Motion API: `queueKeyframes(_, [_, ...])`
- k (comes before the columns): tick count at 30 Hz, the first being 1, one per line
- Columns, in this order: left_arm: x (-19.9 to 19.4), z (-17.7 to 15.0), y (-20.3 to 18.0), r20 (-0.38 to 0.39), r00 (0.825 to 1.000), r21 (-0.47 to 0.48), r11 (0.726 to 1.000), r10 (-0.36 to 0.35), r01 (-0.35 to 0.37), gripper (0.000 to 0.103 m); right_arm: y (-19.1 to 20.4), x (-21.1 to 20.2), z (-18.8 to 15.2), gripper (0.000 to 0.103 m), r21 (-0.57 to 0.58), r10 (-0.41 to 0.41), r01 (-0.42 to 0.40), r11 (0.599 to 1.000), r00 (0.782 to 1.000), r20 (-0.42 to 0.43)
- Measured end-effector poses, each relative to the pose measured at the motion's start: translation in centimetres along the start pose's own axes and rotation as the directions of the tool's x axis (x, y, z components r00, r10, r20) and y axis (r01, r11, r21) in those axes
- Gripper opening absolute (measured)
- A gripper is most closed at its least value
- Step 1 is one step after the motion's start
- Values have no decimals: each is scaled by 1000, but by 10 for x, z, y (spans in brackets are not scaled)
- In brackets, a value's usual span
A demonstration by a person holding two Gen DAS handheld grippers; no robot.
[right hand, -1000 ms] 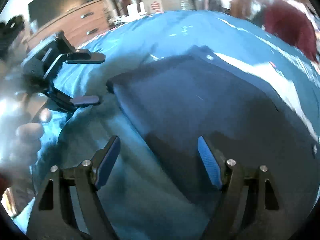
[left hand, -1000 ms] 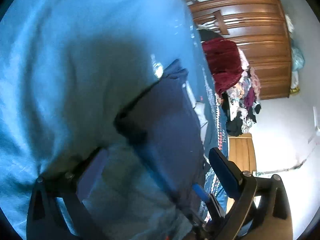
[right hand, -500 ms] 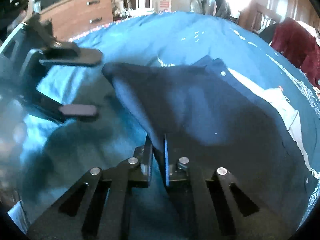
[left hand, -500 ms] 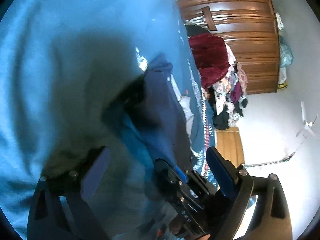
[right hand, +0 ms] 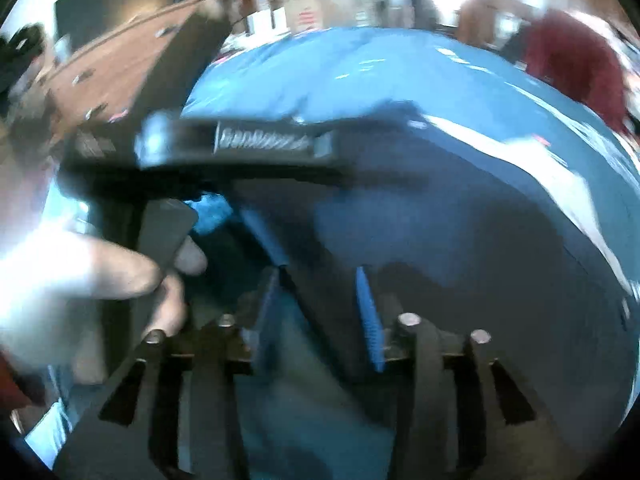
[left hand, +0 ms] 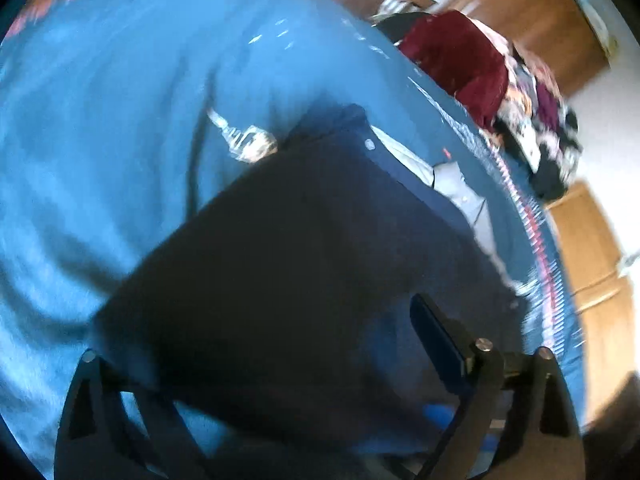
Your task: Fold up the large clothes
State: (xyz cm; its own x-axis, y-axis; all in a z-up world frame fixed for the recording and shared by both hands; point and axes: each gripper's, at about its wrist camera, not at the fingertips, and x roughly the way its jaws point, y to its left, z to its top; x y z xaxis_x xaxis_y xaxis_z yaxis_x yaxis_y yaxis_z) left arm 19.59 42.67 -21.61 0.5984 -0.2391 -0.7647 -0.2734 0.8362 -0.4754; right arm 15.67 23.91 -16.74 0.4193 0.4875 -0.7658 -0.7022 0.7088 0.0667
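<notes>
A dark navy garment point(left hand: 300, 260) lies folded on the blue bed sheet point(left hand: 120, 100). My left gripper point(left hand: 272, 320) hangs low over it, open wide; its right finger point(left hand: 440, 344) shows and the left one is hidden behind the cloth. In the right wrist view the navy garment point(right hand: 460, 240) fills the middle. My right gripper point(right hand: 320, 312) stands open, its blue pads partly apart, with a dark fold edge running between them. The body of my left gripper point(right hand: 240, 146) crosses close in front, held by a hand point(right hand: 80, 264). Both views are blurred.
A pale cloth point(left hand: 452, 184) shows beside the garment's far edge. A pile of clothes with a dark red piece point(left hand: 460, 60) sits at the far end of the bed, before a wooden wardrobe point(left hand: 520, 8). A wooden dresser point(right hand: 120, 64) stands at the left.
My right gripper was shut on the garment's edge half a second ago; its pads now stand apart. My left gripper has swung over the garment and close across the right wrist view.
</notes>
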Motion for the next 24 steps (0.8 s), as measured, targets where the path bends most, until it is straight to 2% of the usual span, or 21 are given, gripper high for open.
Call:
queueKeyframes(2, [0, -9, -4, 50, 998, 62, 997, 43, -47, 90, -17, -28, -28, 71, 93, -70, 69, 993, 998, 7])
queueKeyframes(3, [1, -14, -2, 66, 997, 75, 996, 49, -54, 90, -27, -40, -48, 75, 148, -116, 116, 982, 993, -9])
queueKeyframes(5, [4, -17, 2, 74, 996, 80, 996, 38, -44, 89, -43, -54, -86, 77, 238, -194, 205, 949, 978, -72])
queueKeyframes(7, [6, -15, 6, 75, 997, 76, 997, 26, -31, 90, -59, -59, -126, 76, 341, -230, 270, 900, 961, -153])
queueKeyframes(9, [9, -16, 8, 72, 997, 83, 996, 17, -23, 92, -64, -63, -150, 77, 386, -268, 312, 868, 949, -166])
queueKeyframes(10, [11, -15, 6, 72, 997, 92, 995, 18, -24, 94, -61, -65, -154, 78, 386, -281, 320, 865, 947, -157])
queueKeyframes(12, [15, -17, 2, 71, 997, 120, 992, 30, -39, 97, -51, -62, -154, 90, 360, -320, 351, 865, 936, -144])
queueKeyframes(13, [16, -17, -1, 68, 997, 133, 990, 37, -46, 98, -46, -54, -152, 102, 333, -334, 367, 869, 930, -155])
queueKeyframes(16, [16, -18, -1, 61, 998, 142, 989, 35, -43, 100, -40, -45, -155, 103, 292, -379, 416, 861, 909, -175])
queueKeyframes(24, [17, -20, -2, 65, 997, 155, 987, 41, -51, 101, -43, -43, -156, 103, 284, -376, 412, 866, 910, -176])
